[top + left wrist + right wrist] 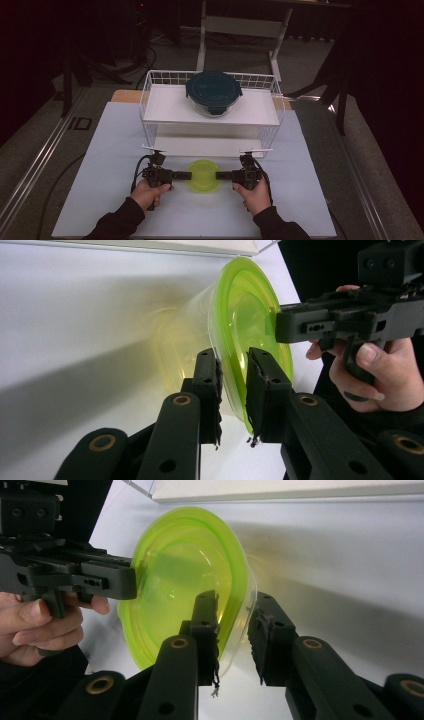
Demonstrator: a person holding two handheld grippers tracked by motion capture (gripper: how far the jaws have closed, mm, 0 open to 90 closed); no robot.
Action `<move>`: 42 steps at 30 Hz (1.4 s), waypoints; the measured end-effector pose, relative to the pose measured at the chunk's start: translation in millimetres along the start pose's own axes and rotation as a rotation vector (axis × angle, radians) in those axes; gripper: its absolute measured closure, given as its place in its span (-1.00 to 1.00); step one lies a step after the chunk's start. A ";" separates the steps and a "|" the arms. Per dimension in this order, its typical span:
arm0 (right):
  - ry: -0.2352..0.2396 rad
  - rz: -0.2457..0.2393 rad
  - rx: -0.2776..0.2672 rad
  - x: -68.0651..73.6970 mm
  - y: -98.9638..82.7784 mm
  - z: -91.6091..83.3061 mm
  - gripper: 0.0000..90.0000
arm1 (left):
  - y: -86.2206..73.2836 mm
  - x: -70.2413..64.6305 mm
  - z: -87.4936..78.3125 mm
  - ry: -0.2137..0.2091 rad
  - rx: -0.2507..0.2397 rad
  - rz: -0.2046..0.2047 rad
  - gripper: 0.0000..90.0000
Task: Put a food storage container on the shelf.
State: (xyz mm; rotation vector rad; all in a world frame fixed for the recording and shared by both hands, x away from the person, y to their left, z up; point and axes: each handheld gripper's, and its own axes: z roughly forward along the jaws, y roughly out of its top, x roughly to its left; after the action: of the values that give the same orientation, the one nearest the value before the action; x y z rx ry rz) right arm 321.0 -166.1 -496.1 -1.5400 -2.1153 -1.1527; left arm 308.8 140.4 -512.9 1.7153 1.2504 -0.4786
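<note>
A translucent green bowl (pixel 203 175) sits on the white table top (pixel 115 150) in front of the rack. My left gripper (pixel 190 175) reaches in from the left and is shut on the bowl's left rim. In the left gripper view the green bowl (pixel 250 315) has its rim pinched between the two pads of the left gripper (pixel 232 360). My right gripper (pixel 217 175) comes from the right, shut on the opposite rim. In the right gripper view the right gripper (pixel 234 605) has one jaw inside the green bowl (pixel 175 580) and one outside.
A white wire rack (pixel 150 80) with two shelves stands just behind the bowl. On its top shelf is a glass container with a dark teal lid (pixel 214 90). Two rack handles jut forward close above the grippers.
</note>
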 end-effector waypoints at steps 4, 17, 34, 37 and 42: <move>0.000 -0.003 -0.008 3.2 -2.6 -1.0 0.67 | -1.7 -2.3 -1.3 0.016 0.011 -0.004 0.71; -0.022 -0.029 -0.014 19.7 -5.4 -6.1 0.80 | -9.6 -8.1 -5.1 0.047 0.050 -0.026 0.81; -0.017 -0.104 -0.086 40.5 0.0 -35.8 0.80 | 5.2 -40.3 -22.5 0.023 0.001 0.033 0.82; -0.004 -0.112 -0.104 47.5 4.0 -45.5 0.80 | 11.5 -51.6 -31.4 0.013 -0.020 0.067 0.82; 0.016 -0.123 -0.130 56.4 8.9 -56.9 0.80 | 17.6 -63.5 -40.9 0.000 -0.045 0.090 0.82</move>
State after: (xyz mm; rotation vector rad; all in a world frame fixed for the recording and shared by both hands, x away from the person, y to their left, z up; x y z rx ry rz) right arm 294.4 -169.2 -420.1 -1.4658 -2.1900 -1.3649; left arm 290.5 140.5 -437.5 1.7255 1.1703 -0.3948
